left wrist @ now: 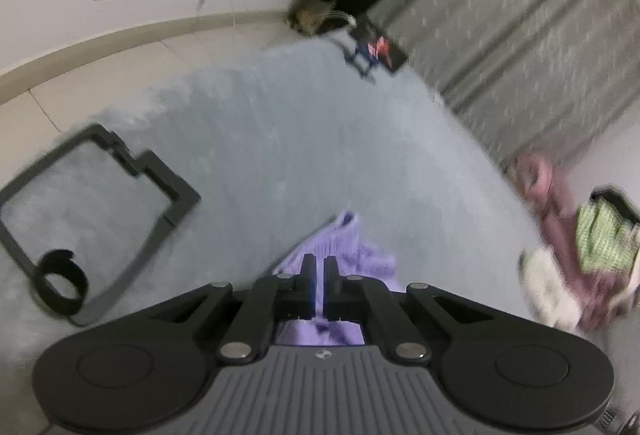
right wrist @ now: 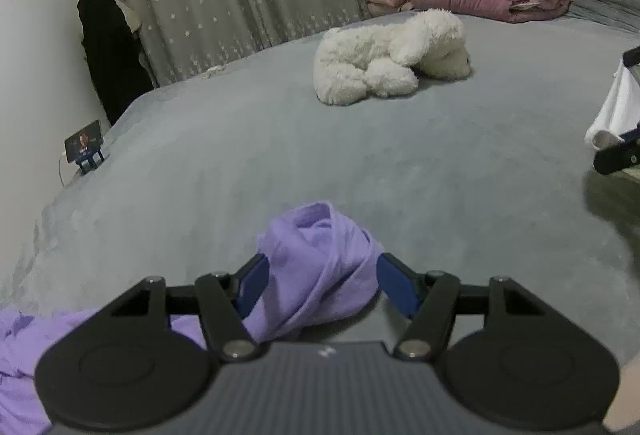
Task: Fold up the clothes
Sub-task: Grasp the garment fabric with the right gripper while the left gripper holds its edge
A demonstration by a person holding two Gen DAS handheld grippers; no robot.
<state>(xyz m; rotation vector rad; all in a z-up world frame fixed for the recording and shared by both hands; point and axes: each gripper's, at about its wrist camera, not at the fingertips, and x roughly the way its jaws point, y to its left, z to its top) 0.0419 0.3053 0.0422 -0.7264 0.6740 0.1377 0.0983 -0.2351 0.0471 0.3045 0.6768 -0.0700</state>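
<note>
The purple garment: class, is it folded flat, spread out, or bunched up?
Bunched up. The purple garment sits in twisted, rumpled folds between the right tongs, not flat on the grey bed.

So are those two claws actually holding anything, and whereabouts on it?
Both grip the purple garment. The left claw pinches a thin edge of it; the right claw clasps a thick bunched fold. Which part of the garment cannot be told.
</note>
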